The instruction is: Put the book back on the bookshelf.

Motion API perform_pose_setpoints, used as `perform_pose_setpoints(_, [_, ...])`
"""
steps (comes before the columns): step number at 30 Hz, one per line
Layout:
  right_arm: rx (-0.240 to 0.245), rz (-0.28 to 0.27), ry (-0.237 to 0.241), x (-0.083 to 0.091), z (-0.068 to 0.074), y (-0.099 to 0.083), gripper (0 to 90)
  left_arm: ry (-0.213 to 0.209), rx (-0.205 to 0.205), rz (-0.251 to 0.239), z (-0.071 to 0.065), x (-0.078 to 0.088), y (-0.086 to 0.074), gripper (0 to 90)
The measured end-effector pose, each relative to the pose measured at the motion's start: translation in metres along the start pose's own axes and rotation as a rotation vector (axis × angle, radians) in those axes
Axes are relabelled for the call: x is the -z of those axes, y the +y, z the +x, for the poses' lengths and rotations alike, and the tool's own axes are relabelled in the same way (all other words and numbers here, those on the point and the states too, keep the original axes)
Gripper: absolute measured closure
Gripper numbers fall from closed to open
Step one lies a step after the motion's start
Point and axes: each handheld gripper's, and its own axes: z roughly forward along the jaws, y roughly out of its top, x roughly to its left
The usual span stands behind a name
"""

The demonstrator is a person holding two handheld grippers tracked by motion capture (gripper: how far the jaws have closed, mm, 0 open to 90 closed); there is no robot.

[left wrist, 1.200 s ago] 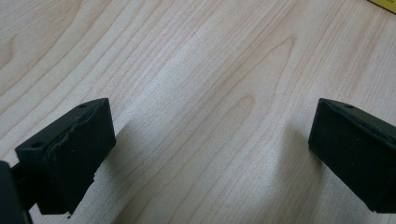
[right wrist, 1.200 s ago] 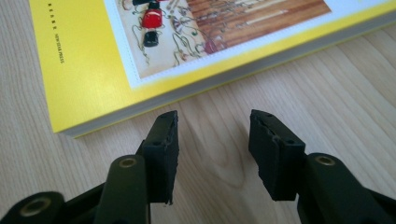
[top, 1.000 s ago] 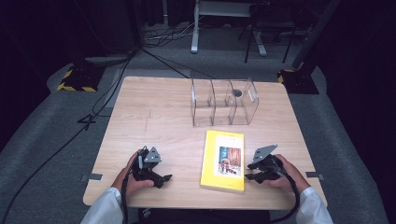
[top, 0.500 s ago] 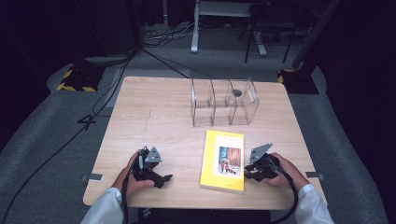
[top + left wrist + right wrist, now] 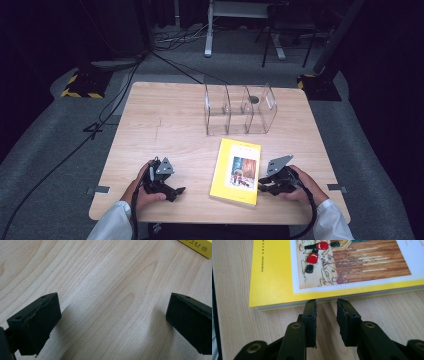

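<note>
A yellow book (image 5: 236,170) with a picture on its cover lies flat on the wooden table (image 5: 165,115), near the front. My right gripper (image 5: 263,188) rests on the table at the book's right edge. In the right gripper view its tips (image 5: 326,305) almost touch the long side of the book (image 5: 324,265). The jaws have just been closing and stand a narrow gap apart with nothing between them. My left gripper (image 5: 176,192) lies left of the book, held by a hand. Its jaws (image 5: 112,322) are wide open over bare wood.
A clear plastic organiser (image 5: 240,110) with three upright compartments stands behind the book, a small dark round thing (image 5: 254,100) showing through its right end. Cables run over the grey floor beyond the table, and dark equipment stands at the back.
The right gripper's jaws have drawn closer together beside the book. Both hands and the book have kept their places.
</note>
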Motion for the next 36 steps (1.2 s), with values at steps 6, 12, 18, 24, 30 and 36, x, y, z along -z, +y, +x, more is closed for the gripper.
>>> perform_pose_setpoints(6, [-0.006, -0.038, 0.002, 0.003, 0.001, 0.002, 69.6, -0.003, -0.001, -0.001, -0.003, -0.002, 0.002, 0.5])
perform_pose_setpoints(12, [-0.016, -0.085, -0.002, 0.010, 0.002, 0.005, 69.7, -0.030, -0.031, 0.001, -0.016, -0.008, 0.009, 0.5])
perform_pose_setpoints(18, [-0.031, -0.142, -0.014, 0.014, 0.004, 0.007, 69.8, -0.104, -0.096, -0.021, -0.040, -0.013, 0.022, 17.3])
perform_pose_setpoints(24, [-0.033, -0.173, -0.021, 0.015, 0.005, 0.010, 70.1, -0.157, -0.133, -0.065, -0.061, -0.016, 0.039, 17.0])
perform_pose_setpoints(30, [-0.046, -0.218, -0.034, 0.018, 0.006, 0.015, 70.4, -0.194, -0.208, -0.115, -0.094, -0.025, 0.065, 16.7])
perform_pose_setpoints(36, [-0.046, -0.234, -0.044, 0.020, 0.007, 0.020, 71.4, -0.190, -0.218, -0.135, -0.114, -0.041, 0.082, 16.7])
